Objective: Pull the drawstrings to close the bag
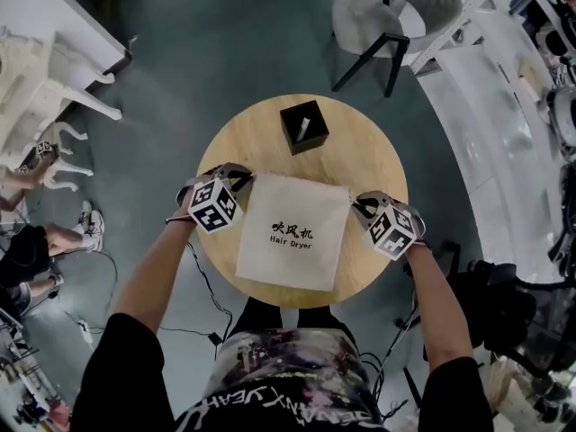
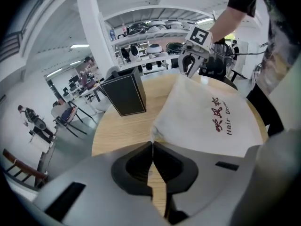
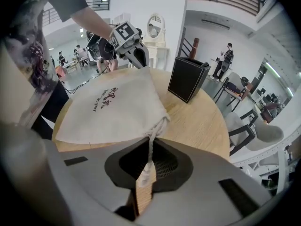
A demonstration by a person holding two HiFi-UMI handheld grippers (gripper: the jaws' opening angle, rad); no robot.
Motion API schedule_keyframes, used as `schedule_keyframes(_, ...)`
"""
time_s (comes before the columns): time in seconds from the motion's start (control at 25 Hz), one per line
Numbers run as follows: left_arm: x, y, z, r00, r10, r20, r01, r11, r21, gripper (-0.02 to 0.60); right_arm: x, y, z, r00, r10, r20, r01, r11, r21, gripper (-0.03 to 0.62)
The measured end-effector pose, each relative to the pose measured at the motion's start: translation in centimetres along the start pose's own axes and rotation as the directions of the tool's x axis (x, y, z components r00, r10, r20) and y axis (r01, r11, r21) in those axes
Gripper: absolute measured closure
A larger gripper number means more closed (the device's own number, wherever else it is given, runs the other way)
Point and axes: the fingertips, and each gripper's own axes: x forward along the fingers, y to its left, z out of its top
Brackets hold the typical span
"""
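A white cloth bag [image 1: 292,232] printed "Hair Dryer" lies flat on the round wooden table [image 1: 243,133]. My left gripper [image 1: 241,180] is at the bag's far left corner. In the left gripper view the left gripper [image 2: 151,144] is shut, and the bag [image 2: 211,117] puckers to a point at its tips; the cord itself hardly shows. My right gripper [image 1: 358,207] is at the far right corner. In the right gripper view a white drawstring [image 3: 153,138] runs from the gathered corner of the bag [image 3: 113,107] into the shut right gripper [image 3: 151,147].
A black open box [image 1: 304,126] stands on the table beyond the bag. A grey chair [image 1: 396,16] stands behind the table, a white counter [image 1: 486,124] to the right, white furniture [image 1: 36,88] to the left. Another person's legs [image 1: 54,237] show at far left.
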Motion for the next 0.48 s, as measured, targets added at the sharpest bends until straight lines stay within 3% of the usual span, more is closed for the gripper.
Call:
schedule_keyframes(0.24,-3.0,0.3,0.7,0.994,0.098,0.050,-0.093,0.991,-0.095,0.561,-2.5,-0.6,1.6,0.995,-0.100,0.022,0.099,0.994,0.039,0.583)
schedule_keyframes(0.48,-4.3,0.0,0.6,0.985,0.163,0.049,-0.155,0.978,-0.140,0.561,-4.8,-0.4,3.2,0.988,-0.152,0.023,0.151,0.988,0.028,0.583)
